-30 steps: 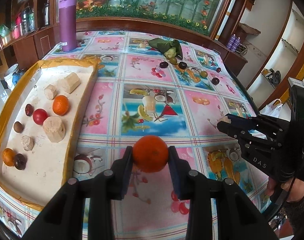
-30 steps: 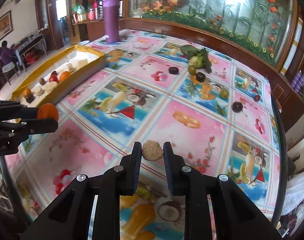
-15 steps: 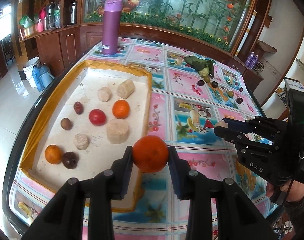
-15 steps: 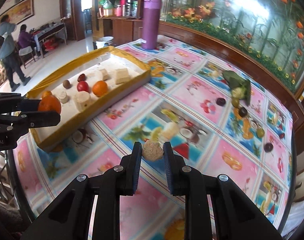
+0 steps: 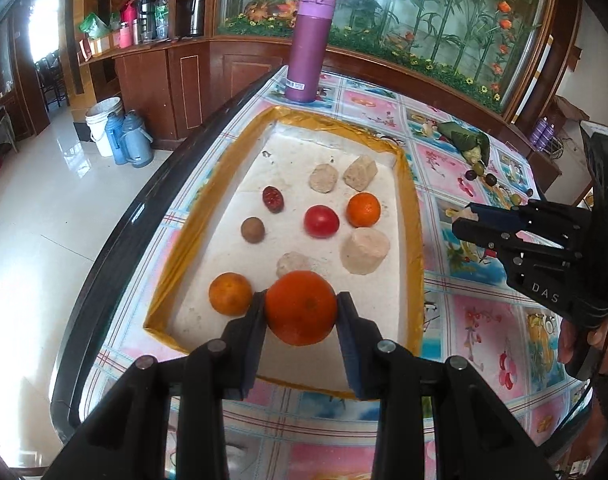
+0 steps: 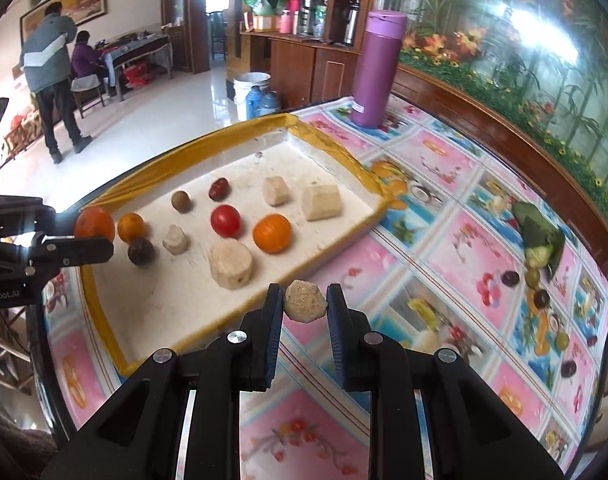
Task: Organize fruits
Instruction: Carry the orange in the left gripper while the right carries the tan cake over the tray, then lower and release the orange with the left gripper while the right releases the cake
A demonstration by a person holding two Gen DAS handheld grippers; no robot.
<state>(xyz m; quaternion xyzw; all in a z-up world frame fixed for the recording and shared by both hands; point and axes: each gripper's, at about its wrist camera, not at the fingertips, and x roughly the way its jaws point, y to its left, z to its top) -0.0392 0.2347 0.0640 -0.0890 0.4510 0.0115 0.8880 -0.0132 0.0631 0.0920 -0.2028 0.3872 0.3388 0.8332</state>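
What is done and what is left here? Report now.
Done: the tray already holds nine or so pieces, among them a tomato and two oranges. In hand: the left gripper holds an orange over the tray; the right gripper holds a tan chunk beside it. Left: dark plums and green fruits near the leaf bundle on the table.
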